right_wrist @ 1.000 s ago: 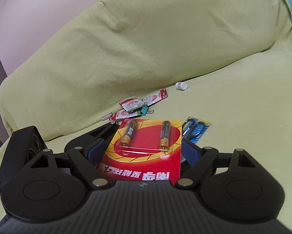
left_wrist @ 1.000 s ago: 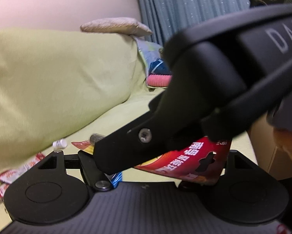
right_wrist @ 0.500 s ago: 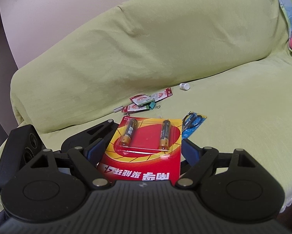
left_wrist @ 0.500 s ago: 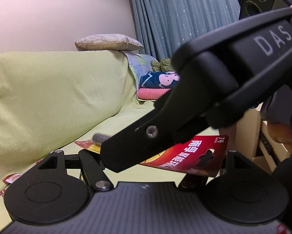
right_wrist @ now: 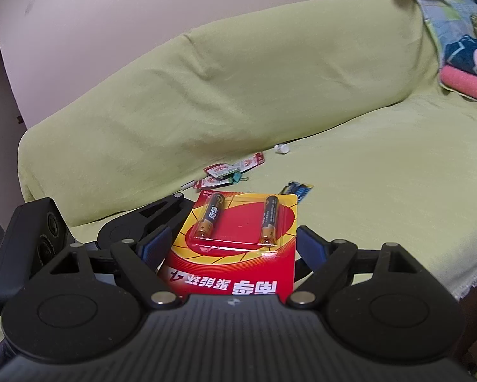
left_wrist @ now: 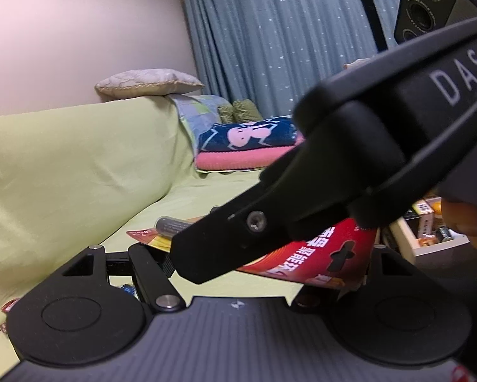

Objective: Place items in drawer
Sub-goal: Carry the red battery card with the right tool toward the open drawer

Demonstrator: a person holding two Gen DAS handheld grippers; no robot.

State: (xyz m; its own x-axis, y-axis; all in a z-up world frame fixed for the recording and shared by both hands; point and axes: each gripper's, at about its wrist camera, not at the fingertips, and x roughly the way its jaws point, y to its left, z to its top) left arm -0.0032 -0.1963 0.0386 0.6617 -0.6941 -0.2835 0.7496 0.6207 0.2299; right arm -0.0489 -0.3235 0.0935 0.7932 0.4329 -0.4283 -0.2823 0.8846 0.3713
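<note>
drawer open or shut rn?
Open. In the left wrist view the drawer is pulled out at the right edge, with small items visible inside.

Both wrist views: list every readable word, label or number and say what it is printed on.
"DAS": white letters on the right gripper body, left wrist view; cut off at the frame edge.
"南孚 聚能环 4": battery pack, upside down in the right wrist view.
"南孚": left battery.
Sachets and drawer boxes: too small to read.

"DAS" on right hand-held gripper [left_wrist: 270, 238] body
</note>
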